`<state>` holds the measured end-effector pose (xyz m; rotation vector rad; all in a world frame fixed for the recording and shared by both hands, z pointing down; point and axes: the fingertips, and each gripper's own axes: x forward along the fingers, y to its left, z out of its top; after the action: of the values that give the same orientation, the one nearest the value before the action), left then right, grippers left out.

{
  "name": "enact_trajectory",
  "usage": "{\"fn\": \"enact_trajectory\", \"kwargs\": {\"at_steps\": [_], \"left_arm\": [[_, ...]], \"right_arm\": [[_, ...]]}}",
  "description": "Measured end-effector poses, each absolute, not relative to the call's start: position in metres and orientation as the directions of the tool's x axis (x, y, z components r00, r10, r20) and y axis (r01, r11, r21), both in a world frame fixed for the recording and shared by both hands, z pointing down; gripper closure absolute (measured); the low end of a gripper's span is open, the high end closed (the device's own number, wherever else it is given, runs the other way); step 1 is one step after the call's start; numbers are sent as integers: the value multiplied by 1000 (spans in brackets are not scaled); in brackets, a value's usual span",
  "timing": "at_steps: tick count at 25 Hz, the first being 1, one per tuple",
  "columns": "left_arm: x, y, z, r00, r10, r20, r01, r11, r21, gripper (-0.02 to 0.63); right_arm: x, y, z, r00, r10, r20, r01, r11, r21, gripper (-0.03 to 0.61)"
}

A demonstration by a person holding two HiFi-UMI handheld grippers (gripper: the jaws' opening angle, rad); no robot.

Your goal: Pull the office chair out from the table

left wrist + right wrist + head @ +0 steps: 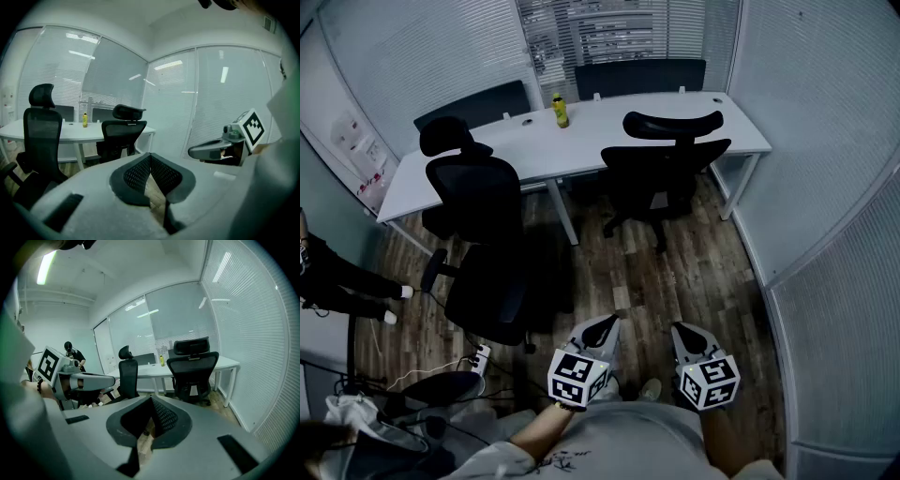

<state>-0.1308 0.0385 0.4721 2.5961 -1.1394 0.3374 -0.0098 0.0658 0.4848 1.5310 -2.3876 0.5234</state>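
Left gripper [607, 324]: jaws clenched together, nothing between them. Right gripper [681, 329]: likewise clenched and empty. Both were held close to the person's body, side by side, pointing forward and slightly down over the wooden floor [684, 272], well apart from any furniture.

Ahead stood the white desk [581, 141]. One black mesh office chair [667, 169] sat at the desk's near edge toward its right end, its seat close in against that edge. A second black office chair [478, 202] stood near the left end, clear of the edge and turned partly away. A yellow-green bottle [560, 111] stood near the far edge, around the middle.

Assessment: neither gripper had contact with a chair. If the right-end chair is the one meant, the task was not started; approach, grip on the backrest or armrest, and the pull itself were all outstanding. The left-end chair appeared already out.
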Motion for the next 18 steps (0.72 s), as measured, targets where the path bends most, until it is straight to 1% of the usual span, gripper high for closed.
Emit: {"fn": "enact_trajectory", "kwargs": {"at_steps": [12,18], "left_arm": [[-144,32,470,660,-680,318,-745,-647,162,603],[-157,26,469,662,-681,313,-744,-646,171,603]], "right_arm": [[-26,59,482,-417,-815,402,-908,391,-150,572],[-35,52,477,-411,-831,375,-912,375,-169,571]]}}
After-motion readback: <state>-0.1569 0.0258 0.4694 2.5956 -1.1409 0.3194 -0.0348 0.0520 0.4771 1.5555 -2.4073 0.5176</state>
